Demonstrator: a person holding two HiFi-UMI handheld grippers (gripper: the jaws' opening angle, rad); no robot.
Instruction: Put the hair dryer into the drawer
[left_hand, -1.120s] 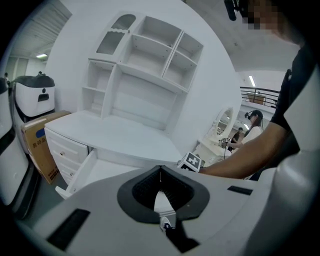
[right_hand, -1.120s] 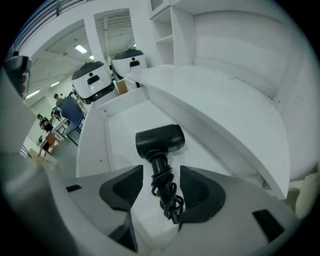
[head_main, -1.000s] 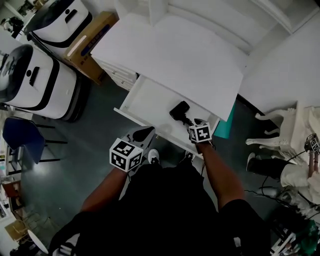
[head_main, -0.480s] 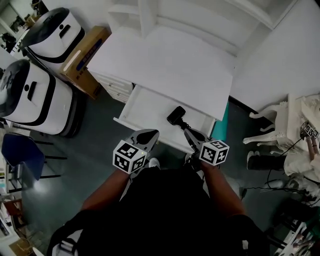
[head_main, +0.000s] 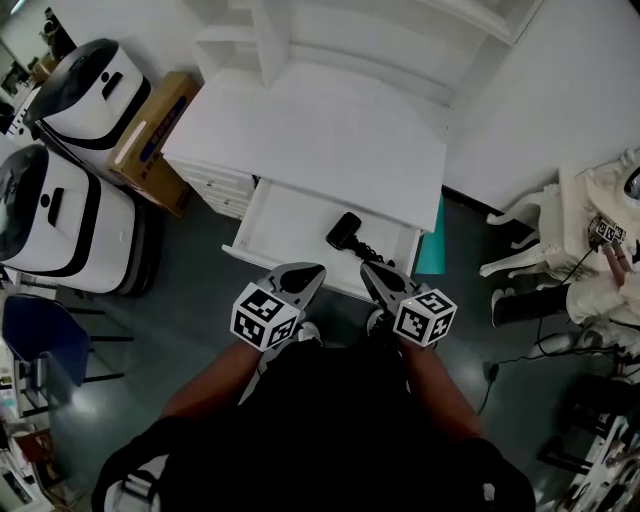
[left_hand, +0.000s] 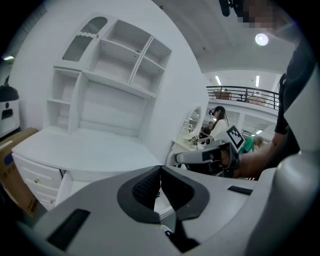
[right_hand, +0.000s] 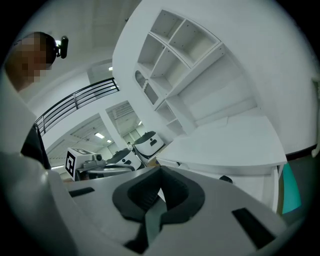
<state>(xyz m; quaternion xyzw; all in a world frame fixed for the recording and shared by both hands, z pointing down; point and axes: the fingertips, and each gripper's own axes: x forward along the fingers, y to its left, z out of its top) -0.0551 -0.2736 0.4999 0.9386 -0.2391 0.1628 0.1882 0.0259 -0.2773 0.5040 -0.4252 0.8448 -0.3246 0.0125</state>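
The left gripper (head_main: 312, 271) and the right gripper (head_main: 368, 270) are both pressed together, empty. The hair dryer (head_main: 346, 231) lies in the drawer (head_main: 285, 215); the desktop (head_main: 310, 130) hides the drawer's back part.

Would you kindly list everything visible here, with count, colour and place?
hair dryer: one, black, lying in the open drawer
drawer: one, white, pulled open under the desk
desk: one, white, centre
shelf unit: one, white, at the desk's back
rounded machines: two, white and black, far left
cardboard box: one, brown, between machines and desk
chair: one, blue, lower left
panel: one, teal, right of the drawer
left gripper: one, grey, shut and empty, before the drawer
right gripper: one, grey, shut and empty, beside it
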